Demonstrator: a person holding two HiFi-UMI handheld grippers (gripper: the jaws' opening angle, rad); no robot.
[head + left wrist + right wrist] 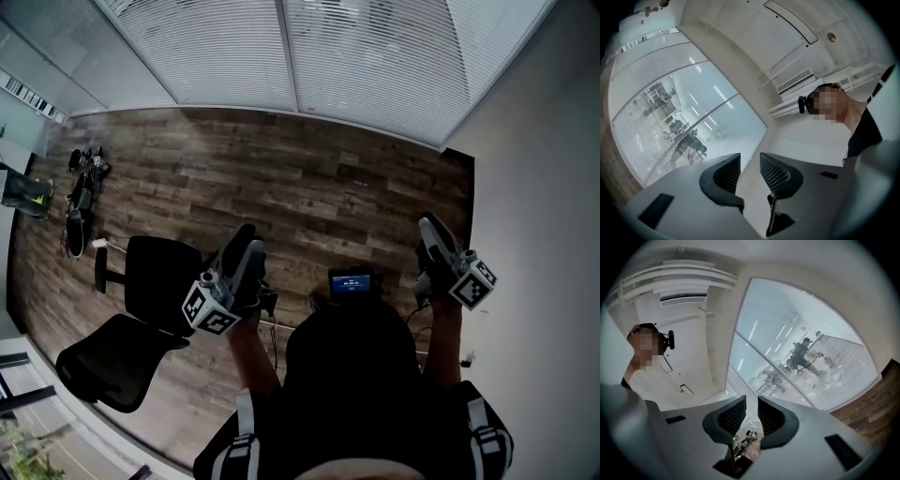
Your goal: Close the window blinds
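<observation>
White slatted window blinds (375, 56) hang lowered across the glass wall at the far side of the wood floor. Through the slats (670, 117) an office beyond shows in the left gripper view, and the same blinds (811, 343) fill the right gripper view. My left gripper (246, 242) is raised over the floor, well short of the blinds. Its jaws (750, 161) stand apart with nothing between them. My right gripper (429, 227) is held up near the right wall, also far from the blinds. A narrower gap shows between its jaws (752, 401), and nothing is in it.
A black office chair (141, 309) stands on the wood floor (309, 187) just left of my left arm. Dark gear (82, 187) lies on the floor at the far left. A white wall (544, 187) runs along the right. A small screen (352, 284) sits on the person's chest.
</observation>
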